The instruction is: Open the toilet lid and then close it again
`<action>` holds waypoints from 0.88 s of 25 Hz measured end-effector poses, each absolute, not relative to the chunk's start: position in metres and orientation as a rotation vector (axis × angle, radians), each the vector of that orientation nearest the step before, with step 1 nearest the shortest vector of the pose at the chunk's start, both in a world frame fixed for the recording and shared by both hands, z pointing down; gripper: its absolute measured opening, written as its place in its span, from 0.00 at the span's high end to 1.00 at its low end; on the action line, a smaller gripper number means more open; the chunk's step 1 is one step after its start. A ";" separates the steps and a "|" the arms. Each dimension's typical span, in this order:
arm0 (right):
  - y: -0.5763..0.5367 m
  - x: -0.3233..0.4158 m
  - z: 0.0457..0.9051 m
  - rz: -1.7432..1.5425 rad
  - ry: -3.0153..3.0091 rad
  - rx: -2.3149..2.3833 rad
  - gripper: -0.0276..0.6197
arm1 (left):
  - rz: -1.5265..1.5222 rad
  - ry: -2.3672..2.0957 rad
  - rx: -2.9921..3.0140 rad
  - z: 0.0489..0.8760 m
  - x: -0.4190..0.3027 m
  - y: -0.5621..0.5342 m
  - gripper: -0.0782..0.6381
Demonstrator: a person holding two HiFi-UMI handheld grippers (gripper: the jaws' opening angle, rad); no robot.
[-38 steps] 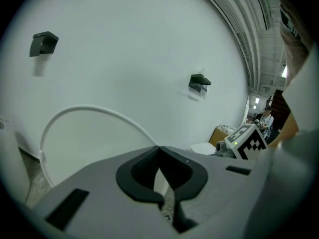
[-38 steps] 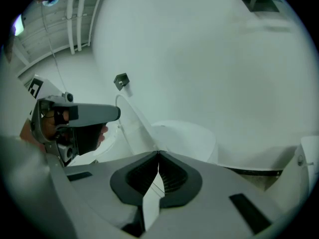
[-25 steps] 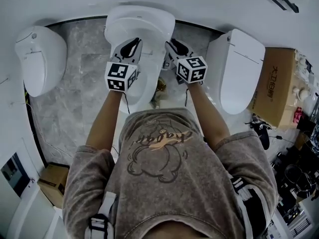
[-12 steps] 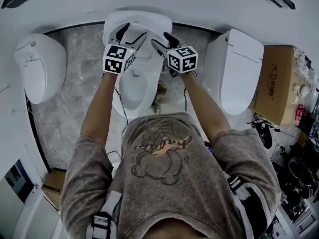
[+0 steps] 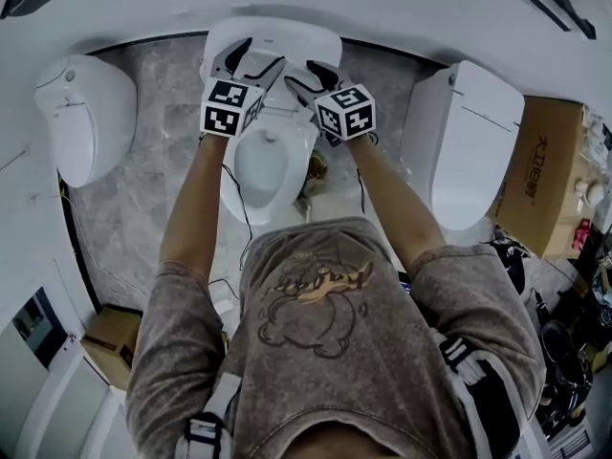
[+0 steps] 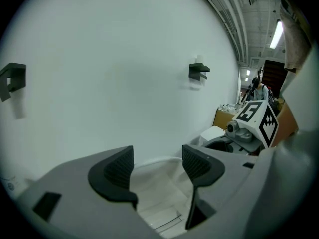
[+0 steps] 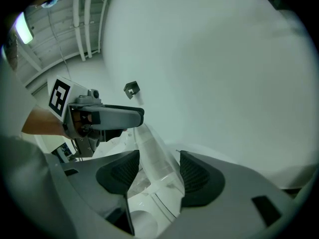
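Left hand-held gripper (image 5: 251,58) jaws just opened wide, pinching nothing. Right hand-held gripper (image 5: 304,73) jaws just opened too, its ribbed black pads (image 7: 195,176) straddling the glossy white toilet lid (image 7: 155,159) edge without pressing on it.

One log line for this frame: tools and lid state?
lid: toilet lid raised, bowl exposed | left tool: jaws just opened, nothing between them | right tool: jaws just opened, lid edge between them, unclamped

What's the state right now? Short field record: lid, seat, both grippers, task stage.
lid: raised, standing upright
seat: down, bowl uncovered
left gripper: open, jaws have just been opening, nothing gripped or clearly between them
right gripper: open, jaws have just been opening, lid's edge between them, not pinched
task stage: opening done, closing not yet
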State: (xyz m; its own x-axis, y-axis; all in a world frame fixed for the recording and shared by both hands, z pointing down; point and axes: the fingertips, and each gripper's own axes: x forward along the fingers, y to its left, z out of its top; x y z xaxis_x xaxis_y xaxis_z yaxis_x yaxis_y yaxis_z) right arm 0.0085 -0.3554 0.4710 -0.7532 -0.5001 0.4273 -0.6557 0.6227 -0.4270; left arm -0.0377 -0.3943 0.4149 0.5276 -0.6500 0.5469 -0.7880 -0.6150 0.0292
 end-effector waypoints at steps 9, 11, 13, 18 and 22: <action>-0.317 -0.002 0.449 0.830 -2.617 0.953 0.55 | 0.622 -1.239 2.470 0.399 -0.055 -0.360 0.47; -0.302 -0.005 0.445 0.806 -2.619 0.957 0.55 | 0.608 -1.230 2.472 0.394 -0.058 -0.346 0.47; -0.288 -0.008 0.443 0.786 -2.613 0.968 0.55 | 0.598 -1.217 2.477 0.392 -0.061 -0.331 0.47; -0.257 -0.015 0.442 0.756 -2.590 0.985 0.55 | 0.587 -1.212 2.480 0.388 -0.071 -0.295 0.50; -0.225 -0.019 0.441 0.761 -2.584 0.995 0.55 | 0.554 -1.219 2.465 0.386 -0.078 -0.259 0.52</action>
State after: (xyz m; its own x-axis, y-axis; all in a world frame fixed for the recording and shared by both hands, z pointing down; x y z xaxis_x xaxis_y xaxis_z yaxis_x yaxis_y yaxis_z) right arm -0.0191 -0.2253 0.4408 -0.7281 -0.5413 0.4205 -0.6828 0.6264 -0.3759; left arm -0.0779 -0.2586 0.3856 0.5569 -0.6773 0.4807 -0.8077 -0.5766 0.1234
